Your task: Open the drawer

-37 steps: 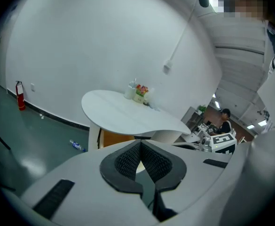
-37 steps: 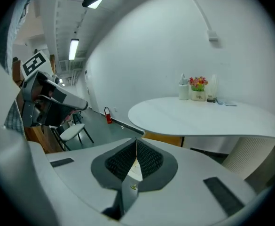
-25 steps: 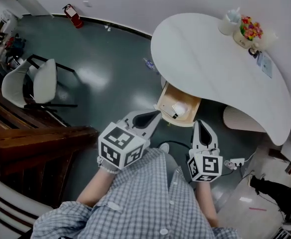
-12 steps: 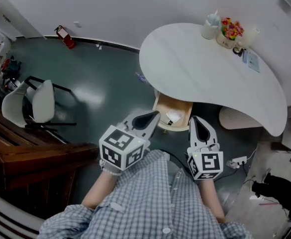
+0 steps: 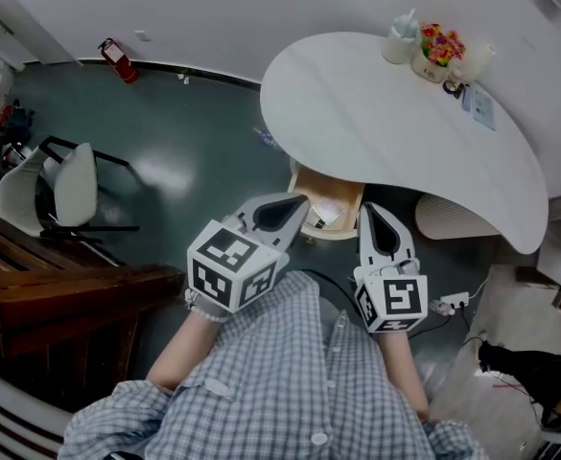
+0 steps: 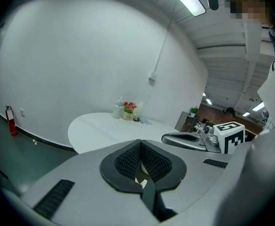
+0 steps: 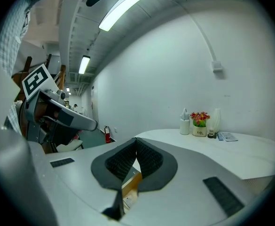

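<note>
A wooden drawer (image 5: pixel 330 209) stands pulled out from under the white round table (image 5: pixel 376 123), with pale items lying in it. My left gripper (image 5: pixel 294 202) hovers just in front of the drawer's left corner, jaws shut and empty. Off the drawer's right side, my right gripper (image 5: pixel 368 211) is likewise shut on nothing. In the left gripper view the gripper (image 6: pixel 139 141) points over the table top (image 6: pixel 99 128). In the right gripper view, part of the drawer (image 7: pixel 130 185) shows through the gap behind the closed tips of the gripper (image 7: pixel 136 139).
A bottle and a flower pot (image 5: pixel 432 51) sit at the table's far edge. A white chair (image 5: pixel 59 185) stands at the left, dark wooden furniture (image 5: pixel 50 295) below it. A red fire extinguisher (image 5: pixel 112 60) leans at the wall. A power strip (image 5: pixel 448 305) lies on the floor.
Both grippers have lifted a little and stayed shut. The drawer stays pulled out and looks smaller and farther away than before.
</note>
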`<action>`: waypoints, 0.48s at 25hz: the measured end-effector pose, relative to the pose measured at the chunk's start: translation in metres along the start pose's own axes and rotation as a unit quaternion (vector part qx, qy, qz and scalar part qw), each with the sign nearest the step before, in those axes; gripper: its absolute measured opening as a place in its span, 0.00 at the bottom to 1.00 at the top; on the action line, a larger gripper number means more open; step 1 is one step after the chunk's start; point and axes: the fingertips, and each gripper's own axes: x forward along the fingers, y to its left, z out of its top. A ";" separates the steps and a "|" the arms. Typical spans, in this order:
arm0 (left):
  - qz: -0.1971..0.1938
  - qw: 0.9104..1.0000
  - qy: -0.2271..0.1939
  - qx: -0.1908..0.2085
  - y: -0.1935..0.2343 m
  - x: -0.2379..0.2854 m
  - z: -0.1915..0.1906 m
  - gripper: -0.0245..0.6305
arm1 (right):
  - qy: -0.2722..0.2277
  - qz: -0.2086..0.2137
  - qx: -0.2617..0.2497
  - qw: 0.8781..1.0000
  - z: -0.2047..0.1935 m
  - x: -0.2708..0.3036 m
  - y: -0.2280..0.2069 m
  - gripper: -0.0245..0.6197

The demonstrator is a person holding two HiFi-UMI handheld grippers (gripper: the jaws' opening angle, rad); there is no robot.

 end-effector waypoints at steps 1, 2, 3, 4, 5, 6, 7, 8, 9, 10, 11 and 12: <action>0.000 1.000 -0.002 0.001 -0.001 0.001 0.001 0.04 | 0.000 0.001 -0.001 1.000 0.000 0.000 0.000 0.05; 0.000 1.000 -0.004 0.001 -0.001 0.001 0.002 0.04 | 0.001 0.003 -0.001 1.000 0.001 0.000 0.000 0.05; 0.000 1.000 -0.005 0.001 -0.002 0.001 0.002 0.04 | 0.001 0.004 -0.001 1.000 0.001 0.000 0.000 0.05; 0.000 1.000 -0.005 0.001 -0.002 0.000 0.002 0.04 | 0.001 0.005 -0.002 1.000 0.001 -0.001 0.001 0.05; 0.001 1.000 -0.006 0.001 -0.002 0.000 0.002 0.04 | 0.001 0.006 -0.002 1.000 0.000 -0.001 0.001 0.05; 0.002 1.000 -0.007 0.001 -0.002 0.000 0.002 0.04 | 0.002 0.007 -0.002 1.000 0.000 -0.001 0.001 0.05; 0.002 1.000 -0.008 0.000 -0.002 0.000 0.002 0.04 | 0.003 0.007 -0.001 1.000 -0.001 -0.001 0.001 0.05; 0.002 1.000 -0.008 -0.001 -0.002 -0.001 0.002 0.04 | 0.004 0.008 0.000 1.000 -0.003 -0.001 0.000 0.05; 0.002 1.000 -0.008 -0.001 -0.002 -0.001 0.001 0.04 | 0.005 0.008 0.002 1.000 -0.004 -0.001 0.000 0.05; 0.002 1.000 -0.007 -0.001 -0.002 -0.001 0.000 0.04 | 0.006 0.008 0.004 1.000 -0.006 -0.001 0.000 0.05; 0.003 1.000 -0.006 0.000 -0.002 -0.001 -0.001 0.04 | 0.006 0.008 0.006 1.000 -0.007 -0.002 0.001 0.05; 0.003 1.000 -0.005 0.001 -0.002 -0.001 -0.001 0.04 | 0.007 0.008 0.007 1.000 -0.008 -0.002 0.001 0.05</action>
